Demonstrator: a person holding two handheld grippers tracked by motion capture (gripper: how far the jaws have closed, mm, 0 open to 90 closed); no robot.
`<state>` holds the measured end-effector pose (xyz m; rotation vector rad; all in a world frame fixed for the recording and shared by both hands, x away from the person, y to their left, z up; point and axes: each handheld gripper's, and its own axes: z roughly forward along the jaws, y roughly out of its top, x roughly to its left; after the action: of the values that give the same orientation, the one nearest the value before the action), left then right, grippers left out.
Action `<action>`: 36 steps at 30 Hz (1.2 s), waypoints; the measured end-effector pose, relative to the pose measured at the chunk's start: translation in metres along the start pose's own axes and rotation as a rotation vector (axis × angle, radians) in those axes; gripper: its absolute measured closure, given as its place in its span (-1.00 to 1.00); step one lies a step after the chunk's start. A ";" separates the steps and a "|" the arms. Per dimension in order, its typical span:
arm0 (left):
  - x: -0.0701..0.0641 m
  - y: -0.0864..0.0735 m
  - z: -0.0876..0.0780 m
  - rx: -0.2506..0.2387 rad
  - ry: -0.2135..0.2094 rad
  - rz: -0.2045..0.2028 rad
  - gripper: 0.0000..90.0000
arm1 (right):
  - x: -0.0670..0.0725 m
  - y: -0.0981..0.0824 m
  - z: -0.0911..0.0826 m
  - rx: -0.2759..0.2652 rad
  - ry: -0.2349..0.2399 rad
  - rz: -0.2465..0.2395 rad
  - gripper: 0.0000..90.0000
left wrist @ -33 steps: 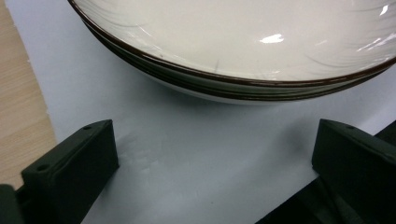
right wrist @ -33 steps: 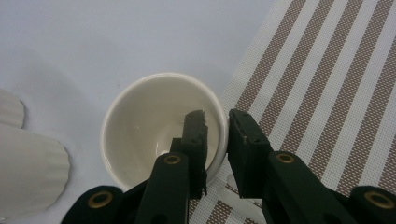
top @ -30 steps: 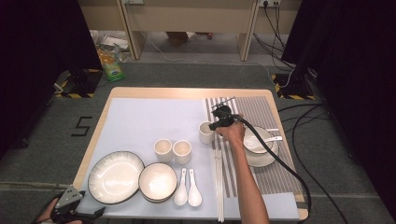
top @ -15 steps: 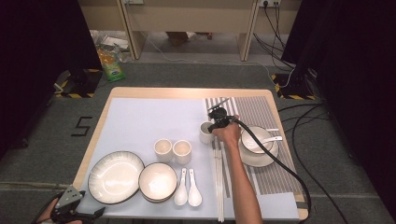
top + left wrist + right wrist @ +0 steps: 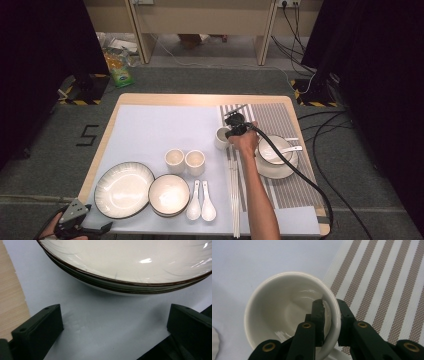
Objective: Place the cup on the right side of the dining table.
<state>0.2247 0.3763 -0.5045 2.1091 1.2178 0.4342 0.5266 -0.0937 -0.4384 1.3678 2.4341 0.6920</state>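
Note:
A plain white cup [image 5: 220, 138] stands at the left edge of the striped mat [image 5: 280, 120]. My right gripper [image 5: 231, 129] comes down on its right side. In the right gripper view one finger is inside the cup [image 5: 284, 307] and the other outside, and the gripper [image 5: 329, 303] pinches the rim wall. Its jaws have just been closing on that wall. My left gripper [image 5: 75, 223] is low at the table's front left corner. There it stands open [image 5: 113, 312] before a large dark-rimmed plate [image 5: 125, 260], with only the pale table cover between its fingers.
Two more cups [image 5: 175, 160] [image 5: 195, 161] stand mid-table, with a bowl [image 5: 169, 194] and two white spoons [image 5: 201, 202] in front of them. Chopsticks [image 5: 233, 200] lie along the mat's left edge. A bowl on a saucer with a spoon [image 5: 274, 152] sits on the mat.
The right gripper has shifted slightly left over the cup's rim and its jaws have narrowed on the wall. The left gripper has stayed put.

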 end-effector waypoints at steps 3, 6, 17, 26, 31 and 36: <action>0.000 0.000 0.000 0.000 0.000 0.000 -1.00 | -0.003 0.002 -0.001 -0.010 -0.012 0.027 0.79; 0.000 0.000 0.000 0.000 0.000 0.000 -1.00 | -0.008 0.003 -0.003 -0.015 -0.019 0.049 0.81; 0.000 0.000 0.000 -0.001 0.000 0.000 -1.00 | -0.019 0.005 -0.007 -0.020 -0.071 0.085 0.82; 0.000 0.000 0.000 -0.001 0.001 0.000 -1.00 | -0.025 0.001 -0.010 -0.036 -0.062 0.118 0.82; 0.000 0.000 0.000 -0.001 0.000 0.000 -1.00 | -0.025 0.001 -0.011 -0.047 -0.054 0.122 0.81; 0.000 0.000 0.000 -0.002 0.000 -0.002 -1.00 | -0.025 0.001 -0.012 -0.052 -0.054 0.139 0.76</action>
<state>0.2244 0.3763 -0.5046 2.1067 1.2186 0.4338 0.5356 -0.1179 -0.4279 1.5261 2.2796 0.7361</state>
